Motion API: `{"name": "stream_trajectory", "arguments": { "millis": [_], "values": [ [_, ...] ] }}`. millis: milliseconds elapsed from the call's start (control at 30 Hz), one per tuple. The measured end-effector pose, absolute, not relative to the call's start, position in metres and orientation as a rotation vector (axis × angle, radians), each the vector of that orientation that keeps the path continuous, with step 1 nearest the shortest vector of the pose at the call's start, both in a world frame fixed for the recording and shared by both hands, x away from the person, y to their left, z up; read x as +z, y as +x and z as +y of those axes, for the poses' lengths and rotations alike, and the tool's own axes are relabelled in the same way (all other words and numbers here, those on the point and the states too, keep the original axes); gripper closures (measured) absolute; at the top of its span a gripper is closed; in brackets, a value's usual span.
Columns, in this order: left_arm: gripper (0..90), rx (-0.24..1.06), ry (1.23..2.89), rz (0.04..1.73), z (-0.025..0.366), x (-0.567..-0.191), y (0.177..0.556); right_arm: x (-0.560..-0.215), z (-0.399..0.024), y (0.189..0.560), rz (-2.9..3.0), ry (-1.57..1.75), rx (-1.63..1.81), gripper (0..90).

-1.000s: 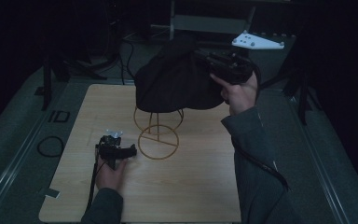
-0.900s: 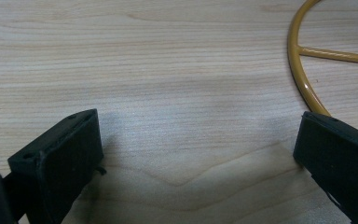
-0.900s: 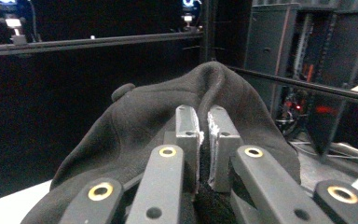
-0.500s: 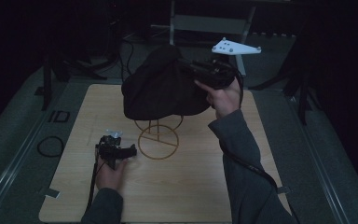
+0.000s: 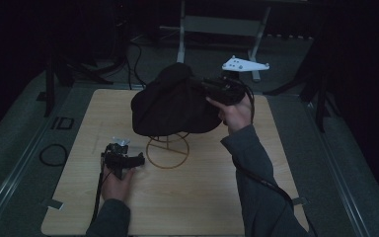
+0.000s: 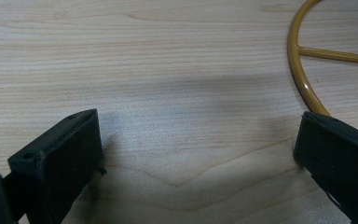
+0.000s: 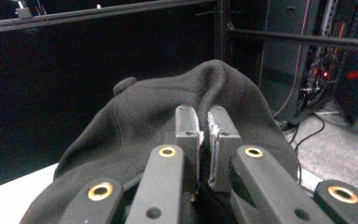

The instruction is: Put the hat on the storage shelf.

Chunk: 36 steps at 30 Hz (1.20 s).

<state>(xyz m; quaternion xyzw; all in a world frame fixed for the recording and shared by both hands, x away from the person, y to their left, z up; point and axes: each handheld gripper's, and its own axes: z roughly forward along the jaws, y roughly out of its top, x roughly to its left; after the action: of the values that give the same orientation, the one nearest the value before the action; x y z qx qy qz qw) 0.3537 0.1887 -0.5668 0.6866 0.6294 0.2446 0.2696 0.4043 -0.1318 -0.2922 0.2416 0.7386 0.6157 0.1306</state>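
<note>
A black cap (image 5: 173, 106) hangs over the top of a yellow wire stand (image 5: 168, 152) in the middle of the wooden table (image 5: 187, 202). My right gripper (image 5: 208, 87) is shut on the cap's right edge, holding it up. In the right gripper view the jaws pinch a fold of the black cap (image 7: 135, 121), with my right gripper (image 7: 203, 123) nearly closed on it. My left gripper (image 5: 137, 159) rests open on the table just left of the stand's ring base. In the left gripper view my left gripper (image 6: 196, 154) has bare wood between its jaws, and the stand's yellow ring (image 6: 303, 79) curves at the right.
Dark floor with cables (image 5: 54, 153) surrounds the table. A metal frame (image 5: 217, 24) stands beyond the far edge. The grey three-cornered plate (image 5: 244, 64) on my right gripper sticks out past the table's back edge.
My right gripper has carried the cap leftward and down over the stand. The left gripper has stayed where it was.
</note>
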Motion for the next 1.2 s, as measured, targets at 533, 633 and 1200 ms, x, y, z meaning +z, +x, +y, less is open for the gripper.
{"name": "stream_trajectory", "arguments": {
  "millis": [533,633,1200],
  "values": [
    [0.7,0.659,1.849,1.697,0.189,-0.567,0.354,-0.332,-0.13,0.414,2.242,0.756,1.737,84.1],
    [0.7,0.659,1.849,1.697,0.189,-0.567,0.354,-0.337,-0.133,0.415,2.248,0.769,1.734,83.5],
    [0.7,0.66,1.85,1.695,0.189,-0.567,0.354,-0.351,-0.132,0.419,2.33,0.785,1.675,75.3]
  ]
}}
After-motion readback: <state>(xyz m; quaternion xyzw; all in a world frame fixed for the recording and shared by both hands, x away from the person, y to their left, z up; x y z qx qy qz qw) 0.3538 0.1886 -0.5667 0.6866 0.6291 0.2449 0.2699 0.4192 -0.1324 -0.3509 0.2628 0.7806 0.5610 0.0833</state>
